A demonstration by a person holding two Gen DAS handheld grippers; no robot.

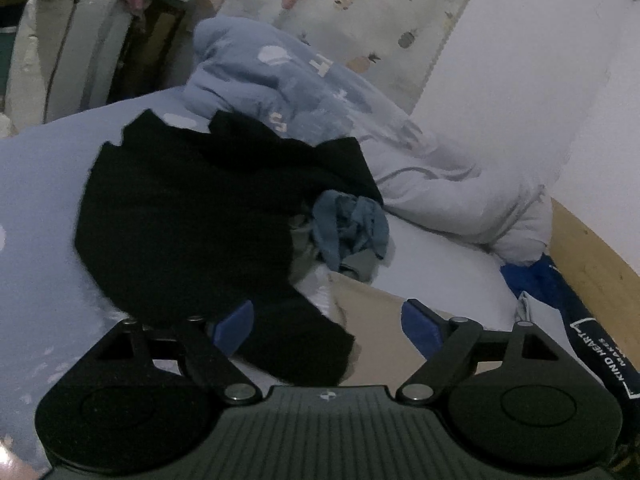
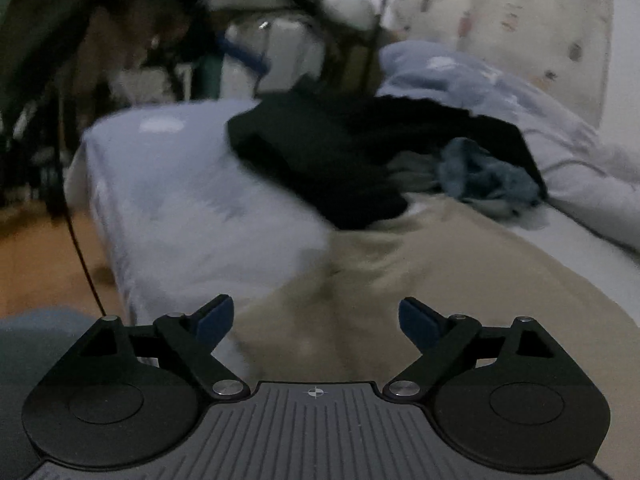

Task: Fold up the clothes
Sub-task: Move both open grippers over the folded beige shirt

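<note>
A black garment [image 1: 208, 216] lies crumpled on the bed, its lower flap reaching between the spread fingers of my left gripper [image 1: 330, 326], which stands open and grips nothing. A small blue-grey cloth bundle [image 1: 350, 226] sits at the black garment's right edge. A beige garment [image 2: 420, 280] is spread flat on the bed; my right gripper [image 2: 316, 318] hovers open over its near end, nothing held. In the right wrist view the black garment [image 2: 360, 160] and the blue-grey bundle [image 2: 484, 176] lie beyond the beige one.
A light blue quilt [image 1: 304, 80] is heaped at the back against a patterned curtain [image 1: 360, 0]. The pale blue bedsheet [image 2: 192, 200] drops off at the left to a wooden floor [image 2: 36, 264]. A wooden bed frame [image 1: 592, 256] runs along the right.
</note>
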